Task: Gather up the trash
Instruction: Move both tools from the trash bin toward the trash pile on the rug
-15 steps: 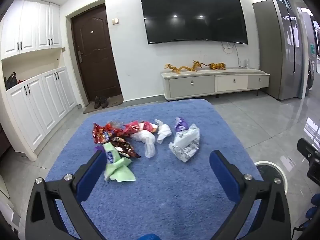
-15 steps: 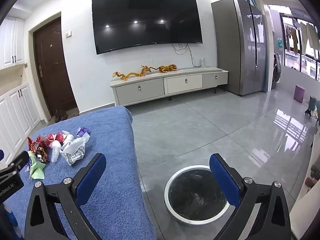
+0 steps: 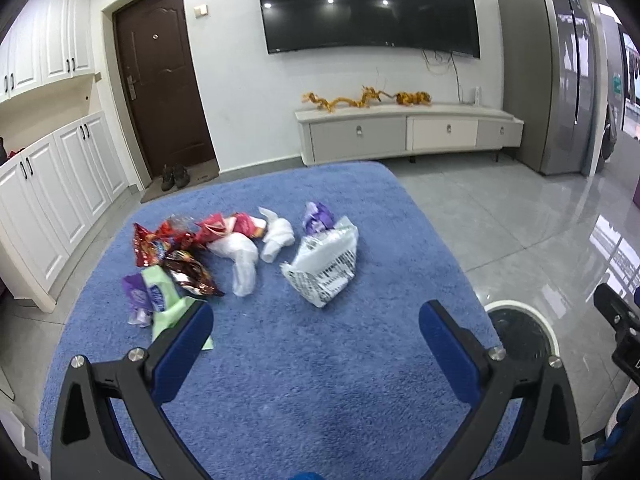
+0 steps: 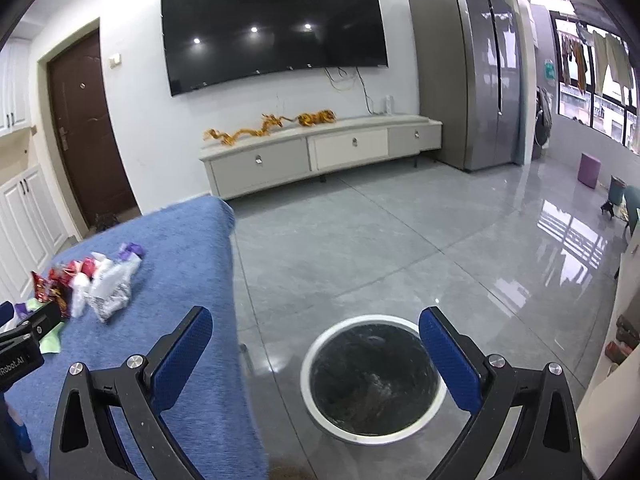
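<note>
Left wrist view: left gripper (image 3: 316,322) now nearing the trash pile (image 3: 240,252) on the blue cloth (image 3: 320,380), jaws wide open, holding nothing, suggesting a first pick. Right wrist view: right gripper (image 4: 316,330) hovering over the bin (image 4: 372,376) on grey floor, open, empty; TV wall far behind.

Left wrist view looked low across the blue fuzzy tabletop (image 3: 304,380) toward the wall-mounted black television (image 3: 368,4); right wrist view faced likewise, sharing both.
</note>
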`<state>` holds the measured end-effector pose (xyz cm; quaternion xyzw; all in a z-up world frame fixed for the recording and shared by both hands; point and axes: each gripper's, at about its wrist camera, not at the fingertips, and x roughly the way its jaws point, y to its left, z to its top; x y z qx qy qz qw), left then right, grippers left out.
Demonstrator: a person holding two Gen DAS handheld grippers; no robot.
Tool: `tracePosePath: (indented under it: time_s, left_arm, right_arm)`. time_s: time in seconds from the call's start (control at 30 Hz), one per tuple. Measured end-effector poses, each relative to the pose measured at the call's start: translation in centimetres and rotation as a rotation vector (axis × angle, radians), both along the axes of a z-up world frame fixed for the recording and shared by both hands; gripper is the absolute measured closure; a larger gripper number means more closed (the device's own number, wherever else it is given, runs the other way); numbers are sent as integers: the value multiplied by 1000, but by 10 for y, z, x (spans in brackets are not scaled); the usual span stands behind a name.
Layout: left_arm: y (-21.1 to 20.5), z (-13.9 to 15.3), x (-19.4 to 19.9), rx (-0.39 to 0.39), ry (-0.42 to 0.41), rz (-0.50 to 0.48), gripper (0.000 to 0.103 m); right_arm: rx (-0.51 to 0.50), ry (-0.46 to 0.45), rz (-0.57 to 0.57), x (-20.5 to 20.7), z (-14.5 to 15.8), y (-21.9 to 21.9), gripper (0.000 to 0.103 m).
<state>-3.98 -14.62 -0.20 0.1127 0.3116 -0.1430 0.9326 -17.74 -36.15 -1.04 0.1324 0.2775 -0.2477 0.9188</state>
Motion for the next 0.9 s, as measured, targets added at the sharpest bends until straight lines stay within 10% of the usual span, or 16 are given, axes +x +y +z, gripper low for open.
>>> tracePosePath:
  time_s: [0.9]
  left_arm:
    - [-67,-45,27,92,122,-124,0]
  right_arm:
    - [79,98,-69,17,-26,-40,0]
